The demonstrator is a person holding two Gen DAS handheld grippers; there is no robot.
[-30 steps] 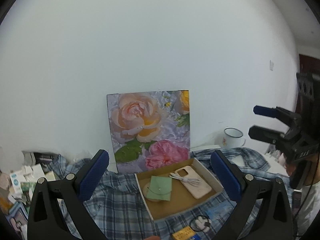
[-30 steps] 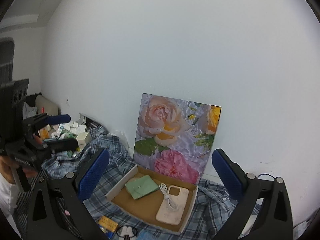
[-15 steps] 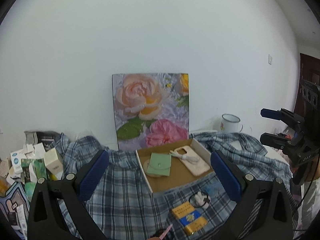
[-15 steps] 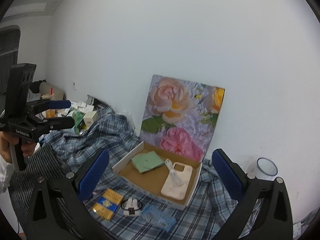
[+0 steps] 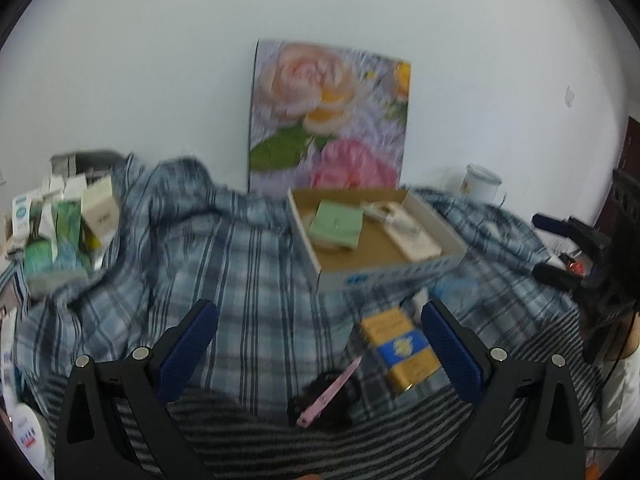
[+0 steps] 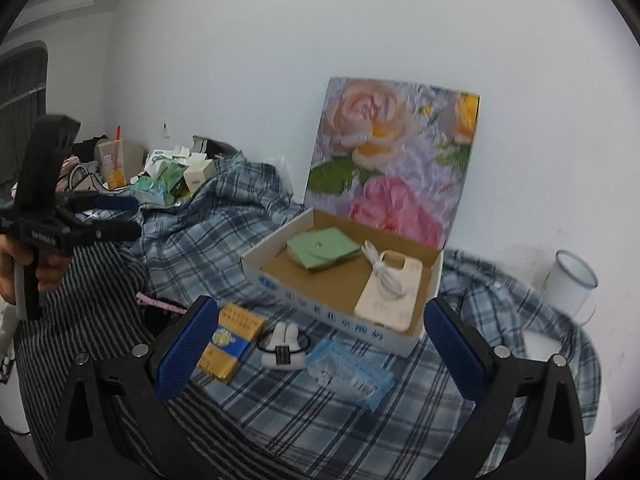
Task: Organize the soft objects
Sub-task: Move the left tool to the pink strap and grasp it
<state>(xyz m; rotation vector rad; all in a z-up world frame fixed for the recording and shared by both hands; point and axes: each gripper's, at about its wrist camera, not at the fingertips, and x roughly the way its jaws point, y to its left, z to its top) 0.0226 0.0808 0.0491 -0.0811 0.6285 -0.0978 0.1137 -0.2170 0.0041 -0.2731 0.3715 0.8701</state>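
A blue plaid shirt (image 5: pixel 240 264) (image 6: pixel 208 240) lies crumpled over the table. A dark striped cloth (image 5: pixel 240 432) (image 6: pixel 92 300) lies across its front edge. My left gripper (image 5: pixel 318 344) hangs open above the striped cloth with nothing between its fingers. In the right wrist view it shows as the left gripper (image 6: pixel 116 216), held by a hand (image 6: pixel 24 268). My right gripper (image 6: pixel 320 344) is open and empty over the plaid shirt, in front of the cardboard box (image 6: pixel 320 304). It appears at the far right as the right gripper (image 5: pixel 560 248).
The open box (image 5: pixel 384 272) holds a green pouch (image 6: pixel 324 246), a phone case (image 6: pixel 392 292) and a white cable (image 6: pixel 380 268). A yellow-blue pack (image 6: pixel 232 340), bunny hair tie (image 6: pixel 282 348), blue packet (image 6: pixel 348 372) and pink clip (image 5: pixel 328 388) lie in front. Mug (image 6: pixel 572 280) right, small cartons (image 5: pixel 64 220) left.
Both grippers have tilted down and come closer to the table, so the shirt, striped cloth and small items now fill the lower view. Both stay open.
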